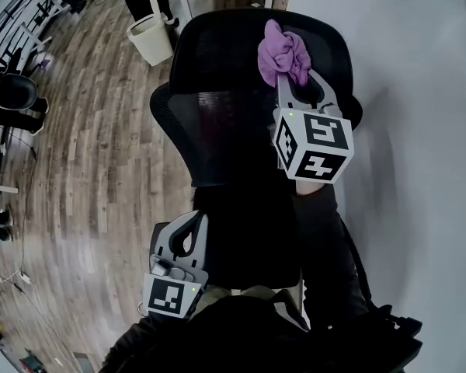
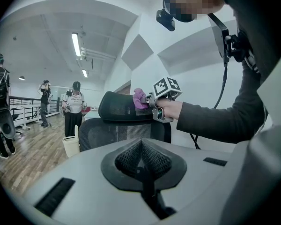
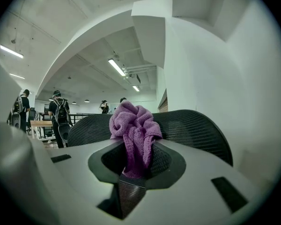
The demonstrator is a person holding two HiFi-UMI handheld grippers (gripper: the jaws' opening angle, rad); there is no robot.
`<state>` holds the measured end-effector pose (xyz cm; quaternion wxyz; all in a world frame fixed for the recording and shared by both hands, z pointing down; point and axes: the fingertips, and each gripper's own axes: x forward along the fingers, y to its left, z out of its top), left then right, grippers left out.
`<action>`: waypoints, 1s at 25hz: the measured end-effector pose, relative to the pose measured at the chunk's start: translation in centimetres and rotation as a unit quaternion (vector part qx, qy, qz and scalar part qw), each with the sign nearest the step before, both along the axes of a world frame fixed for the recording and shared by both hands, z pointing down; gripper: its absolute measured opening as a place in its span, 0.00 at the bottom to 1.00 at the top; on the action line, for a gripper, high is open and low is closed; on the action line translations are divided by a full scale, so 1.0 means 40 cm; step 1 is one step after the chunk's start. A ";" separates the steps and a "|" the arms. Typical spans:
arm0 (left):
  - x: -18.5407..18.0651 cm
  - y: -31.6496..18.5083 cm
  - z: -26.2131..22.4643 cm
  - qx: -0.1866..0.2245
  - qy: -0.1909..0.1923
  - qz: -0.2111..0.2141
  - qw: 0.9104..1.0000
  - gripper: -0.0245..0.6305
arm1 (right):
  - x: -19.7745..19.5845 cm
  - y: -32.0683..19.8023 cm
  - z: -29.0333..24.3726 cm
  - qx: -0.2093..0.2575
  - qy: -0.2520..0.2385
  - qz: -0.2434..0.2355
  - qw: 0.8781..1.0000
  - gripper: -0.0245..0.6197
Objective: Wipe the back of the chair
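Over the wood floor (image 1: 85, 169), the right gripper (image 1: 289, 81) pinches a purple cloth (image 1: 283, 53), seemingly touching the chair (image 1: 225, 130) headrest. The left gripper (image 1: 189, 225) has its jaws pressed together, empty.

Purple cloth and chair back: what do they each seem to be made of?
The cloth, pinched in the right gripper, looks like soft knitted or terry fabric, possibly microfibre. It is matte, with ribbed loops and bunched folds. The chair back looks like black woven mesh, probably synthetic. A fine grid pattern shows across it, with a dull, slightly see-through finish.
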<state>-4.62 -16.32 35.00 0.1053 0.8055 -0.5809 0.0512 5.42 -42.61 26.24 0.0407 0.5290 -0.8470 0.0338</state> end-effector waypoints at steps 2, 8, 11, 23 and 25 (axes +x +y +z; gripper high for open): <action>0.010 -0.002 0.001 0.001 -0.001 0.004 1.000 0.04 | 0.017 0.000 0.001 0.000 0.000 0.005 1.000 0.18; 0.043 -0.018 0.004 0.003 -0.001 0.018 1.000 0.04 | 0.071 -0.005 0.003 0.002 0.000 0.021 1.000 0.18; 0.064 -0.018 -0.002 0.003 -0.001 0.026 1.000 0.04 | 0.101 -0.001 -0.006 0.004 0.001 0.028 1.000 0.18; 0.150 -0.019 -0.015 0.009 -0.003 0.052 0.999 0.04 | 0.215 0.019 -0.027 0.012 0.002 0.051 0.999 0.18; 0.161 -0.020 -0.017 0.009 -0.002 0.056 0.998 0.04 | 0.228 0.022 -0.031 0.014 0.002 0.053 0.999 0.18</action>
